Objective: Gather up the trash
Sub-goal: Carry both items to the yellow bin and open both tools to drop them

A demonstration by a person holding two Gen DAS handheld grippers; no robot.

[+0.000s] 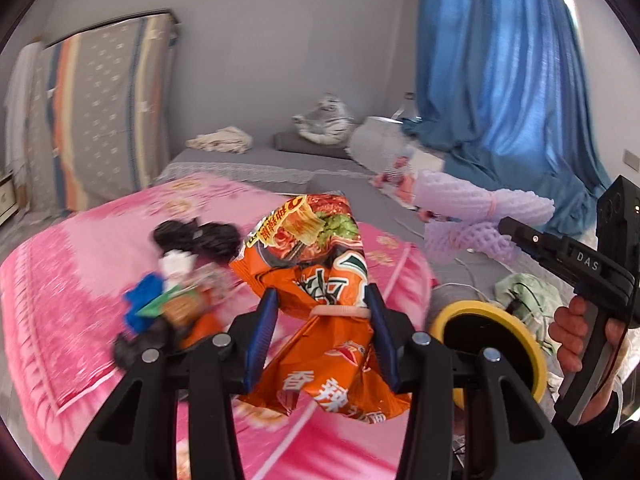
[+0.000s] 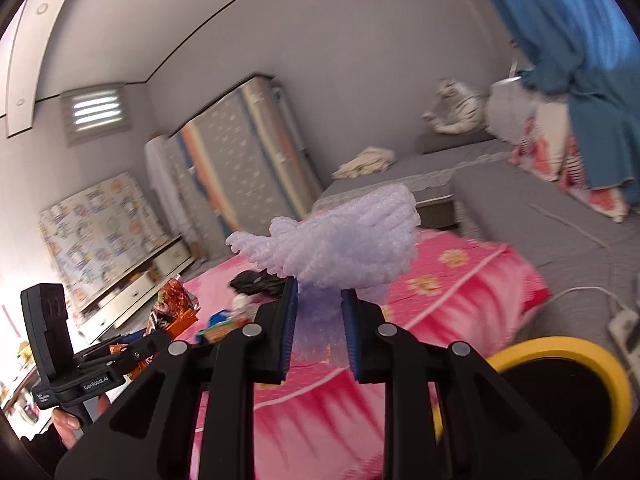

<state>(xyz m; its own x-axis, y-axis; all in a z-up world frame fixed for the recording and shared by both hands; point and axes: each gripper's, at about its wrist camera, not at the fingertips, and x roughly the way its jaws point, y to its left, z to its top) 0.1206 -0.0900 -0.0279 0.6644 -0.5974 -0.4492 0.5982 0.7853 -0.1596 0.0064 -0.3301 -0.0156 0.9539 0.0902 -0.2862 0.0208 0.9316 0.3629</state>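
Note:
My left gripper (image 1: 322, 300) is shut on a crumpled orange noodle wrapper (image 1: 316, 264), held up over the pink blanket. My right gripper (image 2: 319, 290) is shut on a bundle of lilac foam netting (image 2: 340, 244); the same netting (image 1: 476, 216) and right gripper (image 1: 505, 225) show at the right of the left wrist view. A yellow-rimmed bin (image 1: 486, 340) with a black inside stands low beside the bed, below both grippers. More trash lies on the blanket: black plastic (image 1: 200, 236), white paper and blue and green wrappers (image 1: 160, 300). The left gripper (image 2: 157, 342) also shows at the lower left of the right wrist view.
The pink blanket (image 1: 80, 280) covers a bed with grey sheets (image 1: 280, 160) behind. A plush tiger (image 1: 326, 120) and a cream cloth (image 1: 224, 140) lie at the far end. Blue curtains (image 1: 500, 80) hang at the right. A white cable and power strip (image 2: 624, 324) lie near the bin.

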